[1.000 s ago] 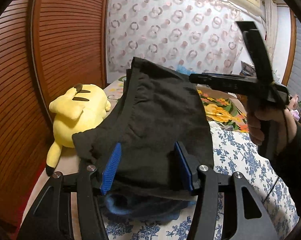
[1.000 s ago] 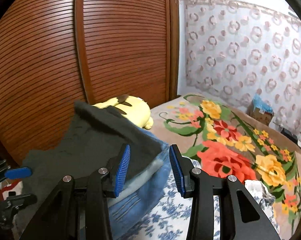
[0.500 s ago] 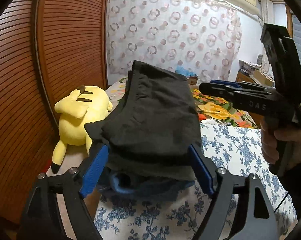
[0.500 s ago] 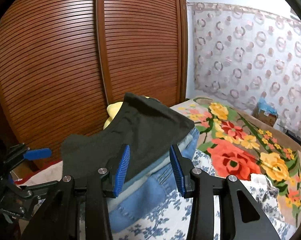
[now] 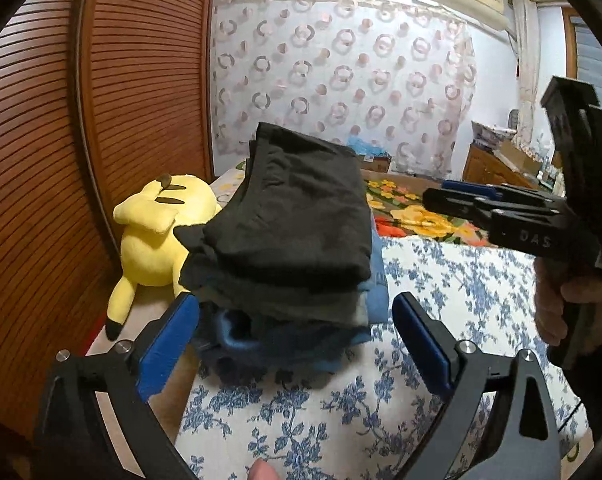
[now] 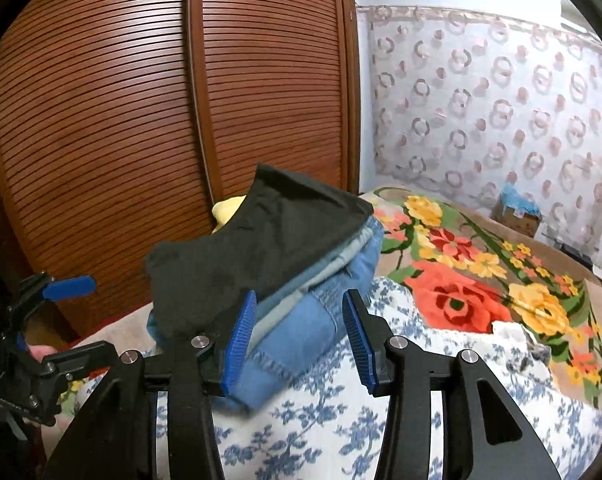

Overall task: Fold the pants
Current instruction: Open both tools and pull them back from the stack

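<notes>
My folded black pants top a stack hiding the yellow plush; my left tongs and right tongs gape, holding nothing.

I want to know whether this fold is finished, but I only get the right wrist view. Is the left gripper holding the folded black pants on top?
Observer: No. In the left wrist view the left gripper has its jaws wide open, short of the folded black cloth pants, gripping nothing.
Operator: What is the yellow bit behind them?
Observer: A yellow plush toy, lying beside the pants, along the slatted brown wooden door.
Operator: Is my right gripper clear?
Observer: Yes. The right gripper hangs off to the pants' right, with the blue-flowered white sheet showing between them.
</notes>
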Tool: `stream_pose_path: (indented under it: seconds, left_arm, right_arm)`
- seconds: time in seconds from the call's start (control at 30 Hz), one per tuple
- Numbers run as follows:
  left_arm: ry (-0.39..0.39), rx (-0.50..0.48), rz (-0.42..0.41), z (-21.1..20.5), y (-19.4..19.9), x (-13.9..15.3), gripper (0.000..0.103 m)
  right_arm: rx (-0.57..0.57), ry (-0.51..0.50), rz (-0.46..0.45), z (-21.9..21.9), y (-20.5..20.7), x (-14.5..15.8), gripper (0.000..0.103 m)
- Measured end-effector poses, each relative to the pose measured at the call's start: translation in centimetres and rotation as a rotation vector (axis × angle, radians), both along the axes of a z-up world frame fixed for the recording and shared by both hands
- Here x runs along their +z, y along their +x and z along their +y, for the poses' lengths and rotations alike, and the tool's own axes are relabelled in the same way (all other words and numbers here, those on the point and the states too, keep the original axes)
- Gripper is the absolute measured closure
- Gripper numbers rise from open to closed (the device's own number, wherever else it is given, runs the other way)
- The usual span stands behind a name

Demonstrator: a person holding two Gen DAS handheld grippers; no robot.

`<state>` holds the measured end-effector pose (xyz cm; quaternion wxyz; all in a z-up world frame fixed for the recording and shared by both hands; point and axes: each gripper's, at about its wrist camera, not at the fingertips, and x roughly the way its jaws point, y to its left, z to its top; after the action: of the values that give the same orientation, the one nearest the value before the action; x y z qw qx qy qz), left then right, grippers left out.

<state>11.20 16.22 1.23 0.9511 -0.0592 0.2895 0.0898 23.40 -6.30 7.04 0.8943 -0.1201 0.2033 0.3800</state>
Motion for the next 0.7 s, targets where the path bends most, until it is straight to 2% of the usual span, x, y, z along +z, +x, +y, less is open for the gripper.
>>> stream_pose_path:
  seconds: [0.1, 0.37, 0.57, 0.7]
  left_arm:
    - [0.024, -0.014, 0.012, -0.7, -0.3, -0.3, 0.005]
    - [-0.023, -0.069, 0.028, -1.8, -0.1, -1.5, 0.005]
    - [-0.018, -0.127, 0.024, -3.9, -0.3, -1.6, 0.005]
    - [-0.01, -0.162, 0.032, -5.7, -0.6, -1.6, 0.005]
  right_arm:
    - [-0.019, 0.006, 0.003, -0.9, -1.3, -0.4, 0.055]
    - [-0.097, 0.013, 0.011, -3.2, -5.3, -1.3, 0.051]
    - [-0.166, 0.022, 0.013, -5.7, -8.6, -1.8, 0.047]
    - [-0.214, 0.02, 0.007, -6.9, -10.9, -2.0, 0.037]
